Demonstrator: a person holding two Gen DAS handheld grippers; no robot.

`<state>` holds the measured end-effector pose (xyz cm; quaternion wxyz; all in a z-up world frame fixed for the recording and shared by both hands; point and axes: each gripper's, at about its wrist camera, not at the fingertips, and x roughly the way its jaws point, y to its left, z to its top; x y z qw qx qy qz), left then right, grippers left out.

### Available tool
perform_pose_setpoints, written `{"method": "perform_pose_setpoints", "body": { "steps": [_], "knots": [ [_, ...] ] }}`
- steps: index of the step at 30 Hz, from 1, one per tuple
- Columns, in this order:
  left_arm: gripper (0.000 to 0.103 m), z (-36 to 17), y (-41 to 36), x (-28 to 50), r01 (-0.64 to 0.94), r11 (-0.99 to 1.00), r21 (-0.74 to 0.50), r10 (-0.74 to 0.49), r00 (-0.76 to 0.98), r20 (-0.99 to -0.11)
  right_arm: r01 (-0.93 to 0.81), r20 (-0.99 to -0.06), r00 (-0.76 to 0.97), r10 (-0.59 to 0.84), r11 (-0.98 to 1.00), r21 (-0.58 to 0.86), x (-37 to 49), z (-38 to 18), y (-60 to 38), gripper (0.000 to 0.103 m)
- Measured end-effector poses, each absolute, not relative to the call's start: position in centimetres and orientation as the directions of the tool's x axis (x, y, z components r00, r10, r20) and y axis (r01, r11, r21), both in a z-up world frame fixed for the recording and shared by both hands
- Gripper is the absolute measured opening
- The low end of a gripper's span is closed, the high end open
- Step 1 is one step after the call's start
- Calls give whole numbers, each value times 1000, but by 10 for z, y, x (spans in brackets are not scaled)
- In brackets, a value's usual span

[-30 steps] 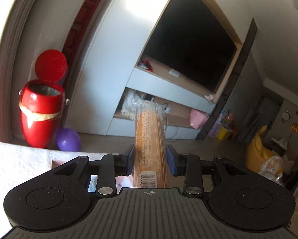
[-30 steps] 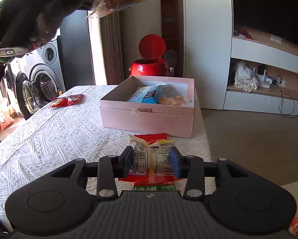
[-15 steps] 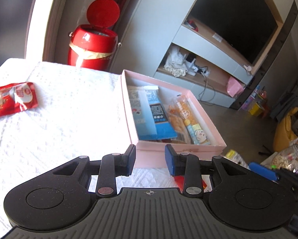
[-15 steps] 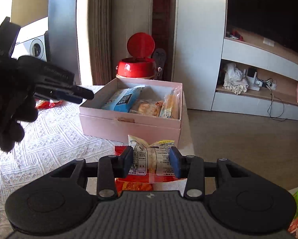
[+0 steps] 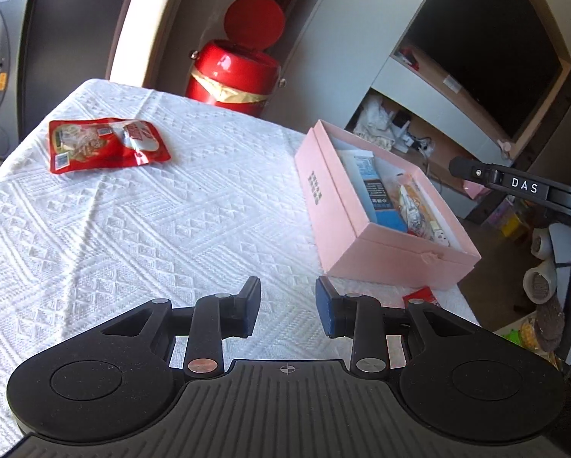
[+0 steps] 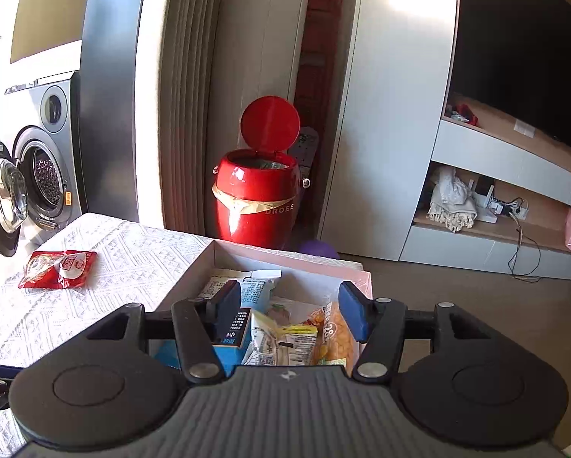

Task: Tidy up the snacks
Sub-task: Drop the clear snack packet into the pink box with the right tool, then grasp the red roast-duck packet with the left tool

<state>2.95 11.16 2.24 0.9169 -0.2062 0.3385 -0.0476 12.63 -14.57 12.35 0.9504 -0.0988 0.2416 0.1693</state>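
Tongs first: right gripper [image 6: 289,315] hangs over the pink box [image 5: 365,252], jaws opening, pads clear of the yellow-and-white snack packet [image 6: 281,347] that sits below and between them, on top of the blue packet [image 6: 228,339] and orange packet [image 6: 337,337] already inside. Left gripper [image 5: 287,307] has a narrow gap, nothing in it, bare white tablecloth [image 5: 171,229] under the pads.

Risk, as a judgement: the freed packet looks to land at the near end of the box on other packs, so it could perch on the rim and slide out toward the table edge; a pad may also snag the wrapper on the way out and drag it. Box sits close to the table's right edge, so a knock could shove it off.

Remaining snack: red packet [image 5: 106,145] lies flat on the cloth, well apart from the left gripper, up and to its left, near the far left corner. Another red wrapper corner [image 5: 421,297] peeks out just beside the box's near wall, close to the left gripper's right finger.
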Motion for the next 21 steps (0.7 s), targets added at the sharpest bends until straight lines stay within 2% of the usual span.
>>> {"method": "perform_pose_setpoints", "body": {
  "steps": [7,16,18,21],
  "knots": [
    [36,10,146,39,-60,907,-417,-222,774,-593,-392,-546,795,263,911,-132,128,106,-125,61],
    [36,44,237,120,-186,945,-268,24,860,-510,-483,-595,722,353,873,-69,93,78,-116,61],
    [36,40,253,153,-198,954,-225,46,839,-542,-499,-603,711,361,864,-72,79,72,-118,61],
    [35,21,276,192,-217,955,-203,32,755,-655,-503,-611,708,354,860,-85,64,67,-124,61]
  ]
}}
